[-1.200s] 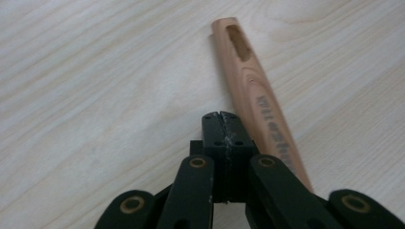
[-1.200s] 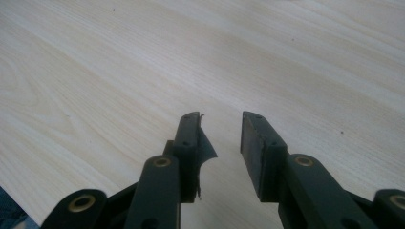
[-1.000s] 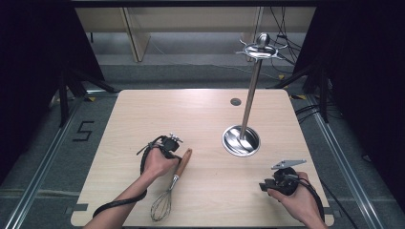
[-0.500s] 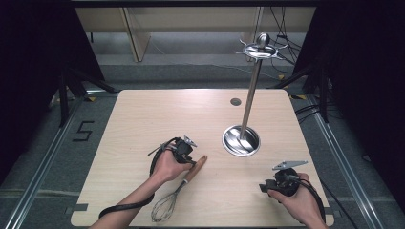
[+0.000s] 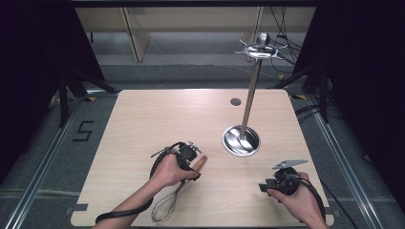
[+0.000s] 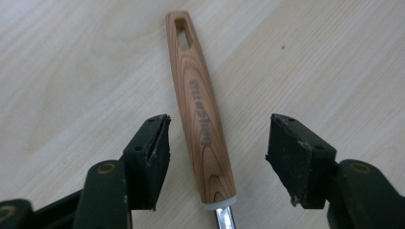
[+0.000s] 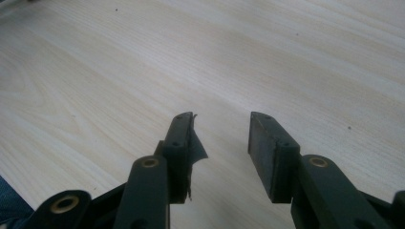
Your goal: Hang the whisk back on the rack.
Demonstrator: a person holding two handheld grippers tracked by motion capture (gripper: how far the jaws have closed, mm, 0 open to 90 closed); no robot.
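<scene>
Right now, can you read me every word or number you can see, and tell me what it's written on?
"5": a big dark number marked on the grey floor left of the table.
Dark printed lettering along the whisk's wooden handle: too blurred to read.
No other words or numbers can be made out.

Plenty of bare table (image 5: 157,119) ahead of the left gripper (image 5: 190,153). Off to its right the stand (image 5: 242,139) pole blocks sweeps. The whisk (image 5: 176,193) lies right under it.
</scene>
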